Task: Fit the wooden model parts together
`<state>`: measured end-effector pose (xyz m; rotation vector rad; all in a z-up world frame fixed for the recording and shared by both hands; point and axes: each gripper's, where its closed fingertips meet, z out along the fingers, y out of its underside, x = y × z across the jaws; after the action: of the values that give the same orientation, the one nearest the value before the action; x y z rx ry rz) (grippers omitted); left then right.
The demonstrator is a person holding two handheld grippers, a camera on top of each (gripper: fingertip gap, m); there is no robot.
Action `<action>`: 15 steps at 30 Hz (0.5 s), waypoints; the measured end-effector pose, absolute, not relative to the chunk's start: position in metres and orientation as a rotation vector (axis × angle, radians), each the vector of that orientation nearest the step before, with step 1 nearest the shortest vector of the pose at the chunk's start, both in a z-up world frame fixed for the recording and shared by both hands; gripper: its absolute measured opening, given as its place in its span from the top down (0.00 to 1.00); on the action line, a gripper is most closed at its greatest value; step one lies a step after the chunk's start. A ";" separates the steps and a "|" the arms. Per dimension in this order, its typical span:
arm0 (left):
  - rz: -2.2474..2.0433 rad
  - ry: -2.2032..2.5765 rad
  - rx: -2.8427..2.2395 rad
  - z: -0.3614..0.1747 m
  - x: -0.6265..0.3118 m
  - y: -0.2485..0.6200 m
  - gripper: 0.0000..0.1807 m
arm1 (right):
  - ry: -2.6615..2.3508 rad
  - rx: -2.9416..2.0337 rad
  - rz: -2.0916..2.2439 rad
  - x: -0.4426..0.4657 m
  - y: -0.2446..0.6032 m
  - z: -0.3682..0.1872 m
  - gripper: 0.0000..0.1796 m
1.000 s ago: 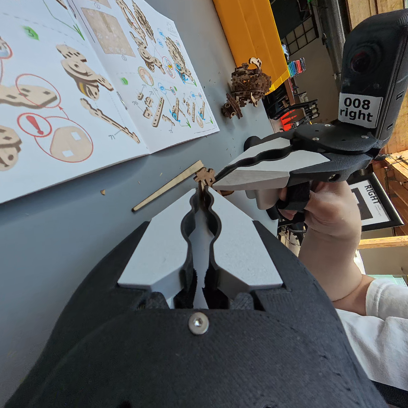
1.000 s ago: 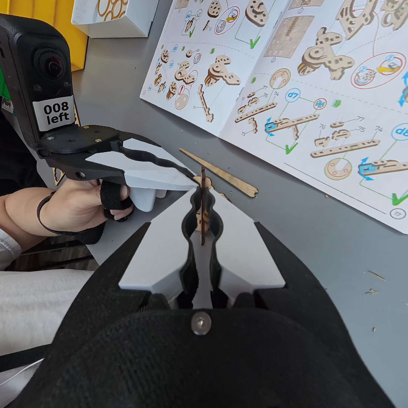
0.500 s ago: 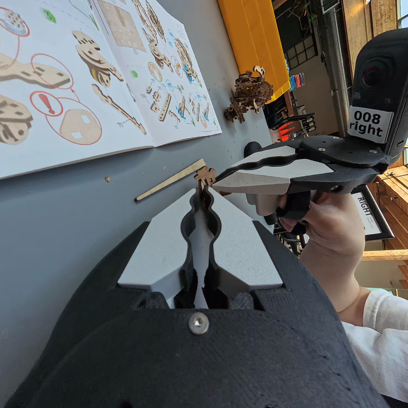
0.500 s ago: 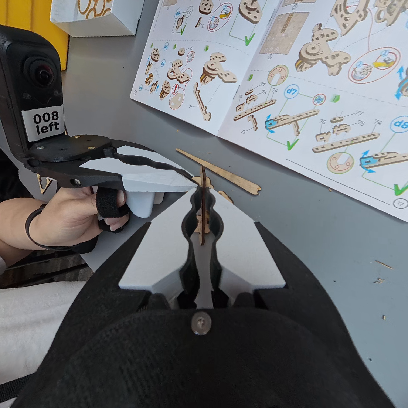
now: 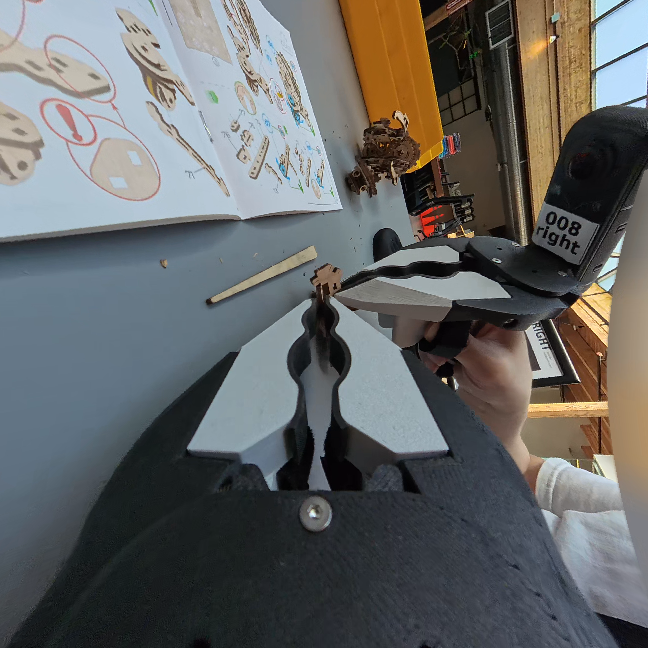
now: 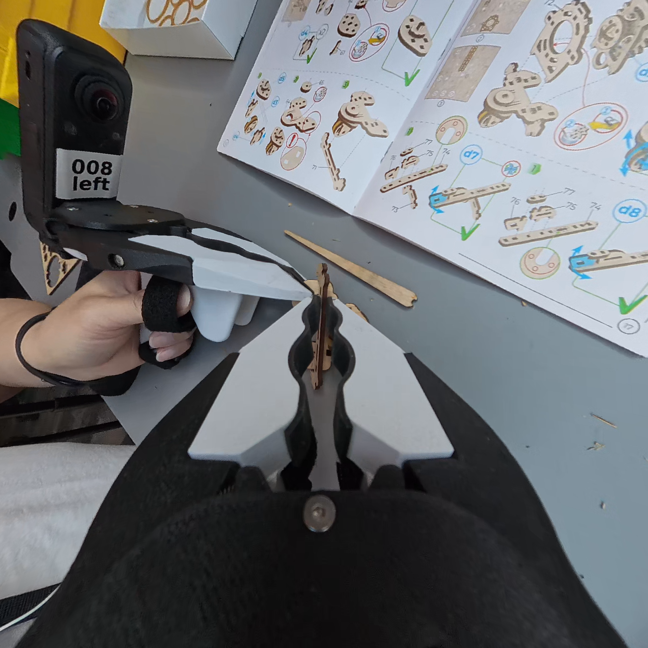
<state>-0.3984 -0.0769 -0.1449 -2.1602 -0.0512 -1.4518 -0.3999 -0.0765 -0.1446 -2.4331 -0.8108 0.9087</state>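
Both grippers meet tip to tip above the grey tabletop. The left gripper is closed on a thin wooden strip, seen edge-on between its fingers. The right gripper is closed on a flat wooden piece, also edge-on in its own view. A small notched part sits at the junction of the two tips. A loose wooden stick lies on the tabletop just beyond the tips. An open instruction booklet lies farther back. A partly assembled wooden model stands near a yellow bin.
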 end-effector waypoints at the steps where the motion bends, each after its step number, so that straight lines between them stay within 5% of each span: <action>1: -1.467 -0.053 -2.156 -0.144 -0.398 -0.077 1.00 | -0.789 -2.417 0.941 -0.400 -0.076 -0.144 0.99; 15: -1.357 0.076 -2.147 -0.141 -0.393 -0.080 1.00 | -0.791 -2.344 0.871 -0.395 -0.080 -0.143 0.98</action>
<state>-0.3932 -0.0803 -0.1411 -2.1467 0.0756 -1.3572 -0.3947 -0.0797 -0.1429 -2.3439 -0.7909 0.8712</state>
